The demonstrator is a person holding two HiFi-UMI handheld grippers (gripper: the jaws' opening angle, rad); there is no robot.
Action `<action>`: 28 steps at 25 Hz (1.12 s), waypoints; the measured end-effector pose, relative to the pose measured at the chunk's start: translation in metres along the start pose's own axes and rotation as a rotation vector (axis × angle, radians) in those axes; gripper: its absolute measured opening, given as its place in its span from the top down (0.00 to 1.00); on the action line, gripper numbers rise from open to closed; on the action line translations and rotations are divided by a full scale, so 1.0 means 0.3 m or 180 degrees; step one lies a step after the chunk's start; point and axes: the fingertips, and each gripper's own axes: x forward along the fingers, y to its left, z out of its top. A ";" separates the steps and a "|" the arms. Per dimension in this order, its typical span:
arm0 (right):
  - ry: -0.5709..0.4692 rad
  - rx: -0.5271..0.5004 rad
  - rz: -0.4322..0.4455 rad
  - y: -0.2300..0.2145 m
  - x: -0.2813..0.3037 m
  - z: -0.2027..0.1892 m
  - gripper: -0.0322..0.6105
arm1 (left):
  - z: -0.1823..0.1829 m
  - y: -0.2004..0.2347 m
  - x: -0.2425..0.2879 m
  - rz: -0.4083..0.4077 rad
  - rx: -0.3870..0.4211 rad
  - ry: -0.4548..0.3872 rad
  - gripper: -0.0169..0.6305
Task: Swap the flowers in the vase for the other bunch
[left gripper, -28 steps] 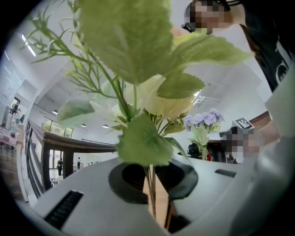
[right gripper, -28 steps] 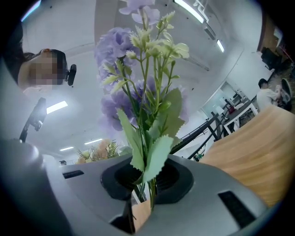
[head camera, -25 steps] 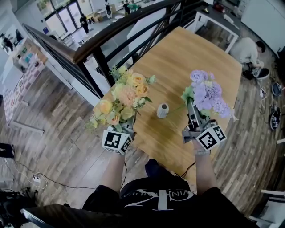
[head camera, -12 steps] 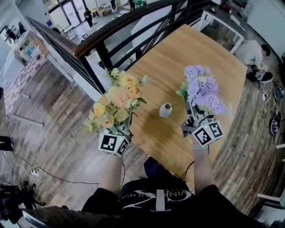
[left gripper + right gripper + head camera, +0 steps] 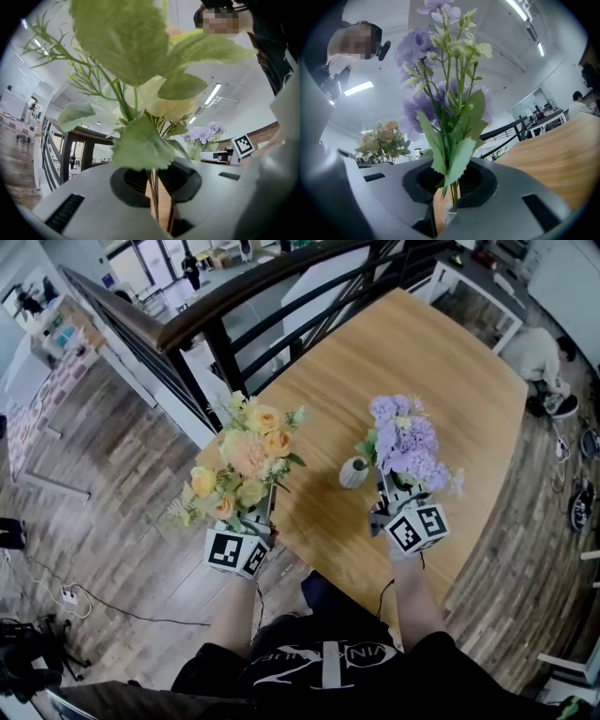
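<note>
Left gripper (image 5: 263, 521): clamped on orange bunch (image 5: 246, 457) stems.
Right gripper (image 5: 385, 499): clamped on purple bunch (image 5: 405, 444) stems.
Handling: light, springy, probably artificial; hold low on stems.

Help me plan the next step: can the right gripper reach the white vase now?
Probably yes. The right gripper, shut on the purple bunch, is close beside the vase, with only bare table between; the yellow bunch hangs well aside.
</note>
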 end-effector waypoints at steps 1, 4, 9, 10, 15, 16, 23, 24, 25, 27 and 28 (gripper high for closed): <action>0.0032 -0.0005 0.0001 0.002 0.002 -0.019 0.84 | -0.001 0.004 0.000 0.0010 0.0004 0.0002 0.91; 0.0100 -0.0032 0.0007 0.009 0.002 -0.060 0.84 | 0.007 0.009 0.002 0.0020 0.0038 -0.0014 0.91; 0.0211 -0.0081 0.0006 0.019 0.009 -0.110 0.84 | 0.011 0.011 -0.002 0.0007 0.0047 -0.0013 0.91; 0.0236 -0.0089 0.0009 0.022 0.009 -0.118 0.84 | 0.013 0.010 -0.004 0.0003 0.0047 -0.0010 0.91; 0.0304 -0.0086 0.0026 0.026 0.008 -0.136 0.84 | 0.018 0.008 -0.003 -0.0003 0.0025 0.0011 0.91; 0.0323 -0.0095 0.0033 0.027 0.009 -0.135 0.84 | 0.018 0.005 -0.003 -0.0003 0.0018 0.0020 0.91; 0.0520 -0.0277 0.0033 0.047 -0.008 -0.143 0.72 | 0.028 -0.005 0.001 -0.0017 -0.0014 0.0058 0.91; 0.0552 -0.0322 0.0024 0.051 -0.013 -0.147 0.70 | 0.031 -0.006 0.000 -0.0024 -0.0013 0.0054 0.91; 0.0585 -0.0372 0.0019 0.056 -0.018 -0.152 0.68 | 0.034 -0.006 0.001 -0.0032 -0.0009 0.0052 0.91; 0.0635 -0.0446 0.0010 0.061 -0.024 -0.163 0.66 | 0.036 -0.005 0.003 -0.0046 -0.0004 0.0053 0.91; 0.0645 -0.0459 -0.0002 0.062 -0.027 -0.166 0.66 | 0.037 -0.005 0.004 -0.0053 -0.0005 0.0053 0.91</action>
